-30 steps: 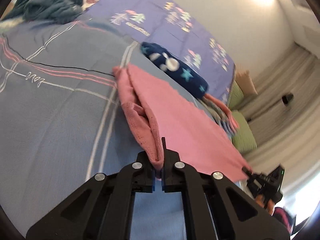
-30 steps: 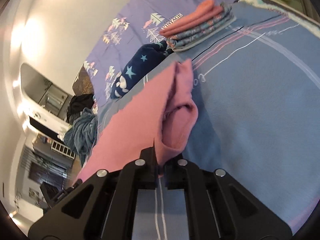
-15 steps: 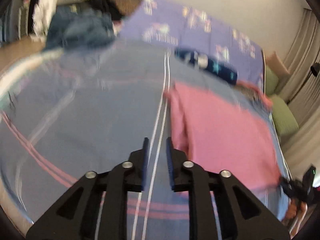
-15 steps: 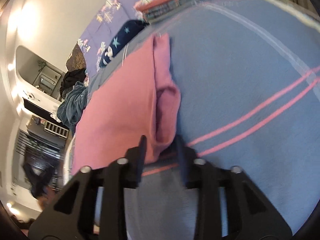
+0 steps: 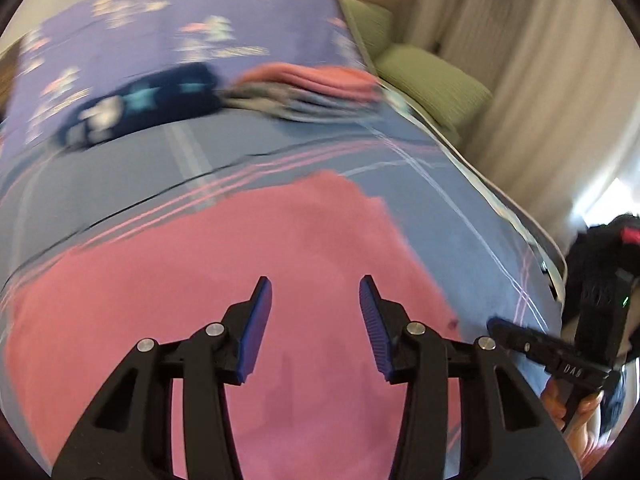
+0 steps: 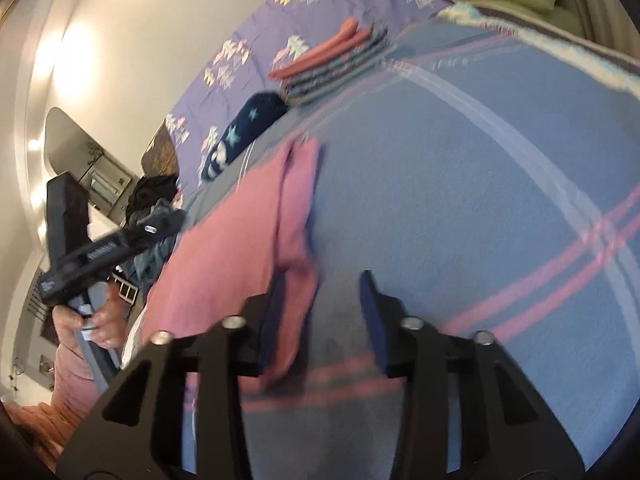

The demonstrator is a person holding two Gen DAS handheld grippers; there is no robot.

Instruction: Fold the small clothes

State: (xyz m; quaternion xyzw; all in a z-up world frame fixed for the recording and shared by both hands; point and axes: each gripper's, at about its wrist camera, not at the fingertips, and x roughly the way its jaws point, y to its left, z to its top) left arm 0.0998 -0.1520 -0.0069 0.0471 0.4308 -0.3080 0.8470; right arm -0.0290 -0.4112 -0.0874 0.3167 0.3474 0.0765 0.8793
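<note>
A pink cloth [image 5: 240,280] lies flat on the blue striped blanket [image 5: 440,200], folded over itself. My left gripper [image 5: 316,304] is open and empty, held just above the middle of the cloth. In the right wrist view the pink cloth [image 6: 248,248] lies to the left, with its folded edge reaching down between the fingers. My right gripper [image 6: 320,308] is open at that edge, holding nothing. The right gripper also shows in the left wrist view [image 5: 560,360], and the left gripper shows in the right wrist view [image 6: 100,248].
A stack of folded clothes [image 5: 312,84] and a dark blue star-print garment [image 5: 148,104] lie at the far side on a purple sheet [image 5: 200,20]. Green cushions [image 5: 432,80] and curtains stand to the right. A pile of dark clothes [image 6: 156,200] lies beyond the cloth.
Both grippers have let go of the pink cloth and opened wide. The cloth now lies flat on the blanket. The left gripper has swung over the cloth's middle.
</note>
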